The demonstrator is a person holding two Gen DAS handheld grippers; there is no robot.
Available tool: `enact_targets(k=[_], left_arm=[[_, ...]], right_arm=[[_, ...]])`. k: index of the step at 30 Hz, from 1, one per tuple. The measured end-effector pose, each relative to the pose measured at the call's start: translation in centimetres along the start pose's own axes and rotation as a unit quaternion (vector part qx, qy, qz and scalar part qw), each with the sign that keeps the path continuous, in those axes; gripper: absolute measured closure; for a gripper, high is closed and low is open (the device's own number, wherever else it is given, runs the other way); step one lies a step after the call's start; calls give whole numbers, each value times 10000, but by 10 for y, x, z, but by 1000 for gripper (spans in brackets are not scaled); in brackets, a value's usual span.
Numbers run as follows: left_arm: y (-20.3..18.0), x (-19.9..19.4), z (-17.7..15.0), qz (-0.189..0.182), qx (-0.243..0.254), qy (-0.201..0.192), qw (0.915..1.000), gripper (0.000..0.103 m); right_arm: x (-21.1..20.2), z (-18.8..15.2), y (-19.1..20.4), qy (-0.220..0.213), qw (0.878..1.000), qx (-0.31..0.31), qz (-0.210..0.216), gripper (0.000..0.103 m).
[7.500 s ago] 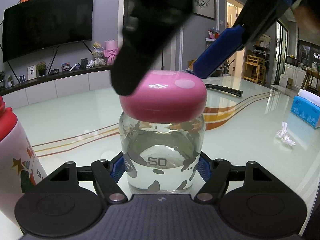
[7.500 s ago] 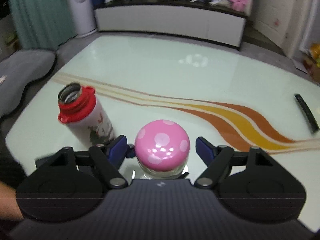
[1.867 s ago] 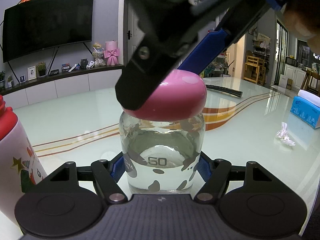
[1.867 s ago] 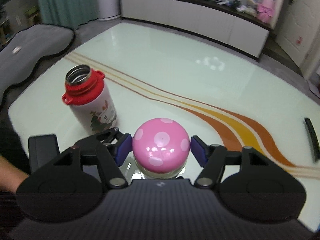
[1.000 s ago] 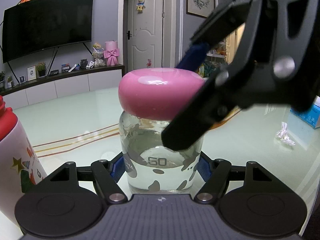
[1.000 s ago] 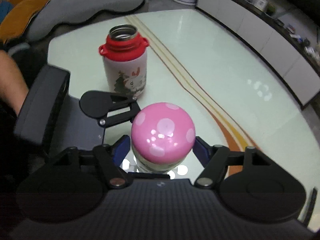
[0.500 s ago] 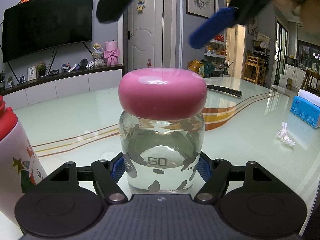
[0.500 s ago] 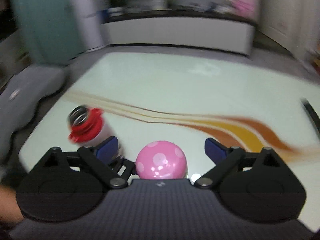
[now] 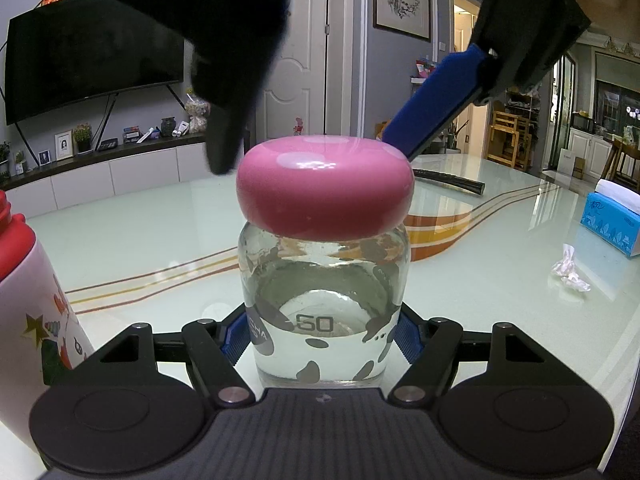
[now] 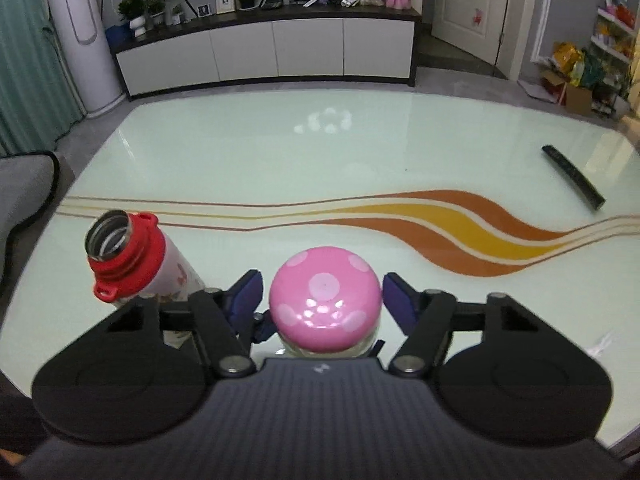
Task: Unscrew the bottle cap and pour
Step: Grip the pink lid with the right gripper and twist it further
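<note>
A clear glass bottle [image 9: 324, 312] with dark spots and water inside stands on the glass table. It has a pink dotted mushroom cap [image 9: 324, 188], which also shows in the right wrist view [image 10: 325, 304]. My left gripper [image 9: 322, 336] is shut on the bottle's lower body. My right gripper [image 10: 322, 292] comes from above and is open, its blue pads [image 10: 396, 300] on either side of the cap with small gaps. An open white flask with a red collar [image 10: 128, 256] stands to the left, also in the left wrist view [image 9: 24, 292].
A black remote [image 10: 572, 176] lies at the far right of the table [image 10: 280, 152]. A blue tissue box [image 9: 612, 220] and a crumpled tissue [image 9: 570, 272] lie to the right. A TV cabinet [image 10: 264, 44] stands beyond the table.
My right gripper let go of the cap, swung back round and came down again, now open around the cap. The left gripper and bottle have not moved.
</note>
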State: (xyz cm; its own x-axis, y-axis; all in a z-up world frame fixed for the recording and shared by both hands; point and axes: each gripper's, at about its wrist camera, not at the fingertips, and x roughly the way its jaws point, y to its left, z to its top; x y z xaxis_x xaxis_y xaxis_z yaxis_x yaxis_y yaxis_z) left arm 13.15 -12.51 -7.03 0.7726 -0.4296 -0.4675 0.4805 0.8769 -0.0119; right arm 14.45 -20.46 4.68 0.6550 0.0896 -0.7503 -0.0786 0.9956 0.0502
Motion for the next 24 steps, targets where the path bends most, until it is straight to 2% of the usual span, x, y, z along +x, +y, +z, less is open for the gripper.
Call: enact_targets(k=[6,12,19,24], left_arm=[[0,1,1,2,2,-4,10000,29],[-1,3,3,3,3,1,10000,29],[-3,4,0,2,2,0,10000,29],[-4,4,0,-1,7,-1,10000,29]], right_arm=[[5,-3,4,-18,9995,-293,87,41],[8,-3,-1,49,9958,-832,368,39],[11,-1,-11,99,9857,-1423,898,39],[11,2,-15,139,9734,-1926,1237,39]])
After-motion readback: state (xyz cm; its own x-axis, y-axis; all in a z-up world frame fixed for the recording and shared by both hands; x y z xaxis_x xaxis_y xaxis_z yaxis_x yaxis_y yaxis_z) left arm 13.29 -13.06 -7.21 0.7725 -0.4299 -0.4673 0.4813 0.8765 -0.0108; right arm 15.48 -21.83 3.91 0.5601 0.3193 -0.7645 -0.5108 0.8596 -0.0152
